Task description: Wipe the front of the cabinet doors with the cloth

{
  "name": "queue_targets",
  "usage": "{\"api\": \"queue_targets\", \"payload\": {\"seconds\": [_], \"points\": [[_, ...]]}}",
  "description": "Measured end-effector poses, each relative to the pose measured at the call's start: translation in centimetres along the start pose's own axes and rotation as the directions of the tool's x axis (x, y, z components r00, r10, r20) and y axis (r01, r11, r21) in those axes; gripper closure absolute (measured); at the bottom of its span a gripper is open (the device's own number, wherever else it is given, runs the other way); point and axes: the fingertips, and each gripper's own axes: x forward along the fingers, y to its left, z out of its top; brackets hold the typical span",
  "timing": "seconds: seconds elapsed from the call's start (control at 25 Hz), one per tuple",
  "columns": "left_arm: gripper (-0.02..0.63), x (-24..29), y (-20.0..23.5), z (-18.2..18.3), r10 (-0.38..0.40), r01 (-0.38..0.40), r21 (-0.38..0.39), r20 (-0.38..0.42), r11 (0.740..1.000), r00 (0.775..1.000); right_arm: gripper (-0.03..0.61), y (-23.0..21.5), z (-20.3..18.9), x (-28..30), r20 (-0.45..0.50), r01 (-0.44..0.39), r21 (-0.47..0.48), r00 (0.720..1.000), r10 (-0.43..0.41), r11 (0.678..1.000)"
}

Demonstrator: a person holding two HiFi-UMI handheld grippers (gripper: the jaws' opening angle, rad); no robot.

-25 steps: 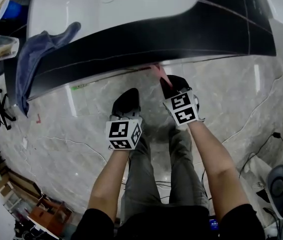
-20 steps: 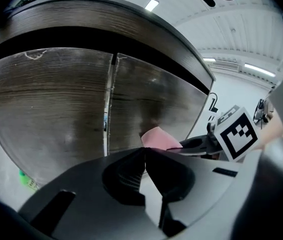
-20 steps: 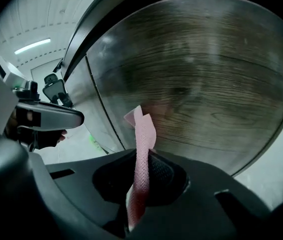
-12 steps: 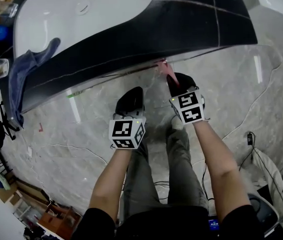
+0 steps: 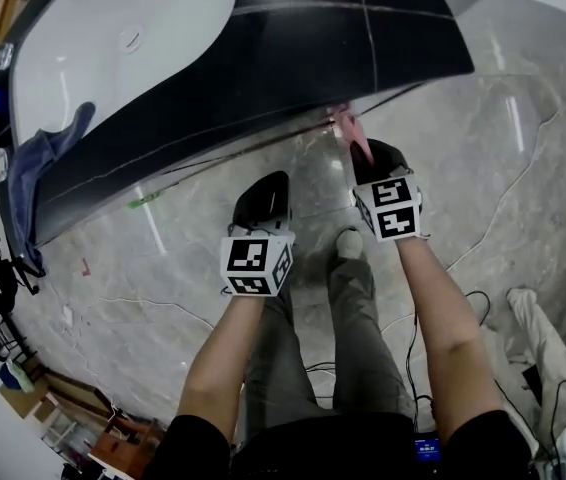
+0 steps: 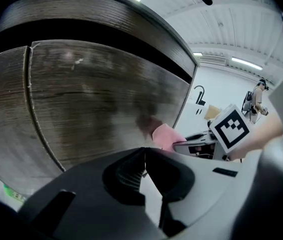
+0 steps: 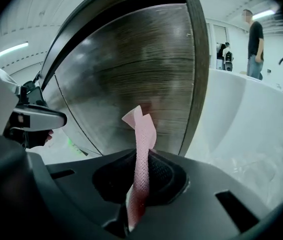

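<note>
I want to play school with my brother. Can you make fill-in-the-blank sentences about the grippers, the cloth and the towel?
1. The cloth pinched in the right gripper is ____ in colour.
2. The left gripper has its jaws together and holds ____.
3. The towel draped over the edge of the counter is ____.

Missing words: pink; nothing; blue.

Person wears a black short-sleeved top (image 5: 195, 446), grey-green trousers (image 5: 358, 353) and a pale shoe (image 5: 348, 241). Left hand-held gripper (image 6: 144, 151) and right hand-held gripper (image 7: 142, 156) have dark moulded shells with ribbed black pads (image 6: 126, 175). Each carries a white cube with black square markers: left cube (image 5: 255, 264), right cube (image 5: 395, 208).
</note>
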Motion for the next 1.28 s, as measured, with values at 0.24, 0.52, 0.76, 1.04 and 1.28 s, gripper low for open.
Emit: {"api": "queue_targets", "payload": {"seconds": [0.24,0.52,0.76,1.04,1.28], "points": [[0.603,1.4,-2.3,-0.4,-0.030,0.030,0.008,-0.020,1.000,0.999,0.537,-2.6,-1.5,-0.9,-0.021,0.037,0.045,0.999,-0.037,0.998],[0.603,2.0,-4.2,-0.6,-0.062,0.063,0.004,-0.032,0.998,0.998,0.537,-4.6,-2.4,-2.5,-0.022,0.101,0.115,0.995,-0.099,0.988],[0.603,1.4,-4.3,-0.5,-0.075,0.076,0.022,-0.036,0.997,0.997,0.537,-3.5,-2.0,-4.4,0.019,0.107,0.151,0.994,-0.111,0.983],[0.603,-0.9,-3.4,-0.7,-0.079,0.079,0.014,-0.034,0.997,0.996,0.537,-1.4,-0.7,-5.7,0.038,0.113,0.164,0.992,-0.121,0.980],[0.603,-3.4,-2.0,-0.6,-0.070,0.070,-0.003,-0.015,0.998,0.997,0.537,1.5,0.6,-6.7,0.048,0.104,0.156,0.992,-0.113,0.982]]}}
